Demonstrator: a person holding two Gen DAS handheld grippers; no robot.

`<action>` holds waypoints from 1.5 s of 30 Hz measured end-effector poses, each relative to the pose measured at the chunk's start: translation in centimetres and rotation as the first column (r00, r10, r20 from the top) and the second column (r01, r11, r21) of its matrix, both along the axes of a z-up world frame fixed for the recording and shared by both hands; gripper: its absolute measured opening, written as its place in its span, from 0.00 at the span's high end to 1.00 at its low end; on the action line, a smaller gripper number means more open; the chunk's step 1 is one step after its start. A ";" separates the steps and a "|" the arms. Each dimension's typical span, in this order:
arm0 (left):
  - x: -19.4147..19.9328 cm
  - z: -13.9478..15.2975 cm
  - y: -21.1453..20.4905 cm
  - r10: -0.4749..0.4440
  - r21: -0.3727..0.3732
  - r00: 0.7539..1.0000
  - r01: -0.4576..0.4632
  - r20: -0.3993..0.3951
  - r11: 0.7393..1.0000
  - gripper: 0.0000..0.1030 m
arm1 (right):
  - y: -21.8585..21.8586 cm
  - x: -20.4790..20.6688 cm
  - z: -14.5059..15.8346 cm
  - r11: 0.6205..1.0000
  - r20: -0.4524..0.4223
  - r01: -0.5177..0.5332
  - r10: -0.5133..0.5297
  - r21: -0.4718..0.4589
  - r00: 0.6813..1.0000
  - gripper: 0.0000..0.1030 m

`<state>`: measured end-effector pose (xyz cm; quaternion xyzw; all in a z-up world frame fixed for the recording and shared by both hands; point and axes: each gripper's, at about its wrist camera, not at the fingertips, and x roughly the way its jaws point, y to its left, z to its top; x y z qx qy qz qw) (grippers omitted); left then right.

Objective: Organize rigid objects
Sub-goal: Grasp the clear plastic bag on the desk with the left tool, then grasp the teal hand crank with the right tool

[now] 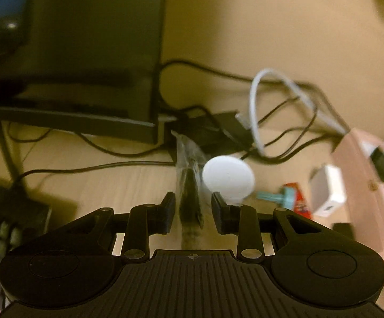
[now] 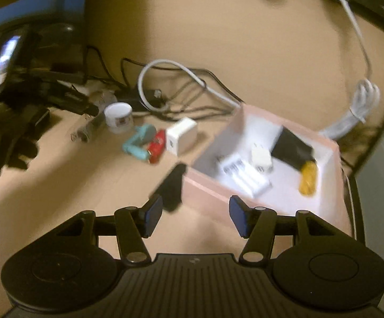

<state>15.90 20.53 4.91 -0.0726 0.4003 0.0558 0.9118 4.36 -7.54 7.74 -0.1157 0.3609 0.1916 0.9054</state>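
Observation:
A pink box [image 2: 332,159] stands on the desk and holds a white battery pack [image 2: 247,177], a small white plug [image 2: 261,156] and a black and yellow tool [image 2: 298,156]. My right gripper [image 2: 196,216] is open and empty just before the box's near wall. My left gripper [image 1: 193,212] is open, with a dark item in a clear plastic bag [image 1: 190,185] lying between its fingers. A white jar [image 1: 227,179] stands just beyond the right finger. On the desk lie a teal piece [image 2: 139,143], a red item [image 2: 157,143], a white charger cube [image 2: 180,135] and a black block [image 2: 170,185].
A tangle of black cables and a white cable loop [image 1: 258,106] lies behind the objects. A monitor base [image 1: 72,116] and a keyboard [image 1: 3,225] are at the left. The pink box also shows at the right in the left wrist view [image 1: 356,185].

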 end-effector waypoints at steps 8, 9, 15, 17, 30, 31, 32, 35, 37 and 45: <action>1.6 -2.6 0.6 0.041 -0.017 0.999 -0.041 -0.013 0.999 0.76 | -3.1 -2.8 -1.5 0.996 -0.071 0.089 -0.089 -0.004 0.993 0.46; 1.4 -2.6 0.5 0.033 -0.012 0.999 -0.034 -0.012 0.999 0.77 | -3.2 -2.9 -1.6 0.995 -0.079 0.098 -0.097 0.004 0.992 0.46; -2.8 -2.5 -0.7 -0.028 0.038 1.000 0.028 -0.003 0.999 0.78 | -2.1 -1.8 -3.2 0.992 -0.103 0.122 -0.117 0.044 0.988 0.46; -5.3 -2.3 -0.9 -0.033 0.002 0.999 0.033 -0.007 0.999 0.78 | -1.3 -1.2 -3.7 0.992 -0.095 0.116 -0.111 0.050 0.989 0.46; -17.3 -1.8 -2.0 -0.007 -0.223 1.000 0.000 -0.030 0.975 0.78 | 5.0 3.2 -7.8 0.991 -0.045 0.120 -0.118 0.051 0.992 0.44; -17.8 -1.8 -1.8 0.005 -0.238 1.000 -0.012 -0.029 0.971 0.78 | 5.3 3.5 -7.8 0.990 -0.045 0.122 -0.119 0.064 0.992 0.44; -18.1 -1.8 -1.7 0.015 -0.250 0.999 -0.021 -0.028 0.968 0.78 | 5.6 3.7 -7.9 0.990 -0.040 0.125 -0.122 0.069 0.992 0.44; -18.9 -1.9 -1.7 0.020 -0.261 0.999 -0.026 -0.028 0.965 0.78 | 6.6 4.3 -8.0 0.988 -0.024 0.132 -0.131 0.077 0.991 0.53; -18.9 -1.9 -1.8 0.005 -0.251 1.000 -0.012 -0.028 0.968 0.77 | 7.3 4.5 -7.9 0.990 -0.016 0.121 -0.120 0.076 0.993 0.73; -18.5 -2.2 -2.0 -0.030 -0.274 0.999 0.024 -0.017 0.961 0.77 | 7.6 2.9 -7.5 0.998 -0.039 0.039 -0.037 0.046 0.999 0.97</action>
